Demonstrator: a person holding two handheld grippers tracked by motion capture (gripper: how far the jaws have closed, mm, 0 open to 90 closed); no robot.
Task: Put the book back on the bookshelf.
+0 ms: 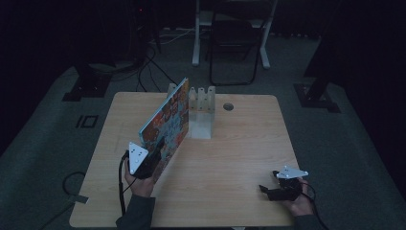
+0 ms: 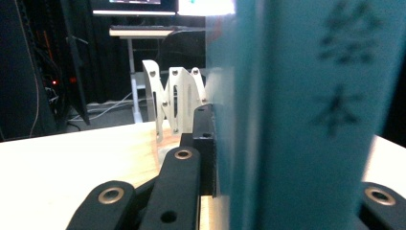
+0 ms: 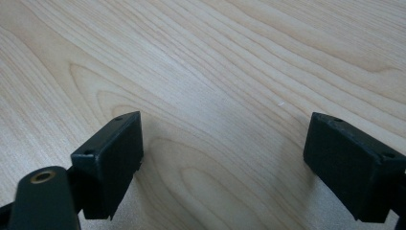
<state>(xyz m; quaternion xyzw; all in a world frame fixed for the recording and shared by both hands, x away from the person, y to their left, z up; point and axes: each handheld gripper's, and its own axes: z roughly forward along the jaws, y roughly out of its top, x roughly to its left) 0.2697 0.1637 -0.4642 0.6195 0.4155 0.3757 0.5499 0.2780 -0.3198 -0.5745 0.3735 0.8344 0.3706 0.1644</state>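
In the high view, the left gripper (image 1: 152, 160) is clamped on the near lower corner of a picture book (image 1: 166, 125) with a busy, colourful cover. The book stands tilted on its edge, running away from the gripper toward a white slotted rack (image 1: 201, 115) that stands just beyond its far end on the wooden worktop (image 1: 230, 158). The person's left hand (image 1: 139, 179) wraps the gripper body from below. Well off to that gripper's right, the right gripper (image 1: 268, 188) rests low by the worktop's near edge, held by the right hand (image 1: 299, 201), its jaws apart and nothing between them.

In the left gripper view, the book's teal spine (image 2: 306, 120), printed with dark blurred characters, rises directly ahead between the jaws. The left jaw presses against the book's side; the right jaw is mostly hidden behind the spine. The white rack (image 2: 174, 98) stands ahead and slightly left.

In the right gripper view, the two black jaws stand wide apart over bare wood grain (image 3: 215, 72), gripping nothing.
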